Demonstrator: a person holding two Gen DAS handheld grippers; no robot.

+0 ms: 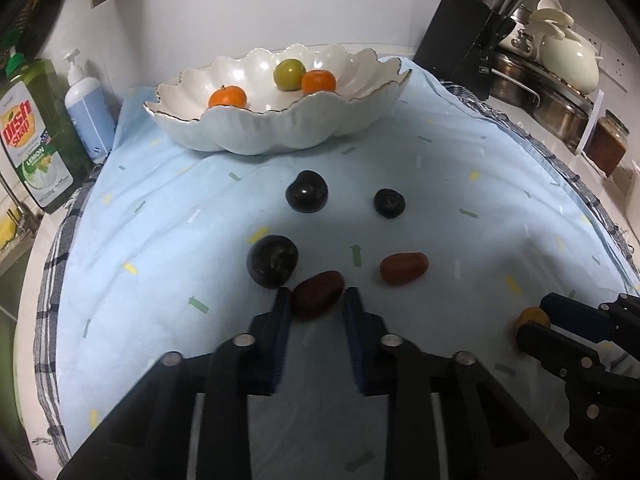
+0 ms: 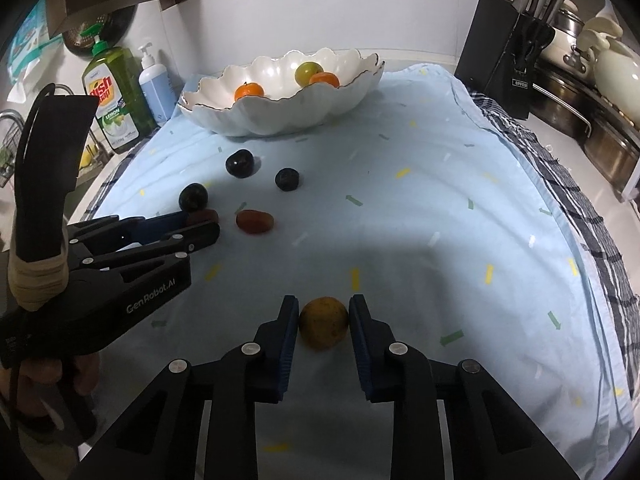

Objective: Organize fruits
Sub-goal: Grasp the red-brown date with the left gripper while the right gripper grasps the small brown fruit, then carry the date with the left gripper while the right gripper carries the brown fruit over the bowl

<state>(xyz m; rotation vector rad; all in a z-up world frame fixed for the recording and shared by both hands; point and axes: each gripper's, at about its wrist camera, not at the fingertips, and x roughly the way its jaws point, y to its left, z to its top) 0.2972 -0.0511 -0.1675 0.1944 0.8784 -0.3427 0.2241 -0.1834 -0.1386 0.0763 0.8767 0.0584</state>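
A white scalloped bowl (image 1: pixel 256 128) (image 2: pixel 256 120) at the back of the blue cloth holds two orange citrus fruits (image 1: pixel 227 97) and a green fruit (image 1: pixel 289 74). On the cloth lie three dark plums (image 1: pixel 273 261) (image 2: pixel 239 163) and a red-brown oval fruit (image 1: pixel 404 267) (image 2: pixel 254 221). My left gripper (image 1: pixel 316 300) (image 2: pixel 202 222) is shut on a darker red oval fruit (image 1: pixel 318 294), pads against both its sides, right beside the nearest plum. My right gripper (image 2: pixel 324 312) (image 1: pixel 532 324) is shut on a yellow-orange round fruit (image 2: pixel 324 322) resting on the cloth near the front.
A green dish soap bottle (image 1: pixel 36 132) and a blue pump bottle (image 1: pixel 88 116) stand at the left edge by a sink. A black knife block (image 1: pixel 464 48), steel pots (image 1: pixel 556 108) and a jar (image 1: pixel 606 148) line the right. A person's hand (image 2: pixel 80 372) holds the left gripper.
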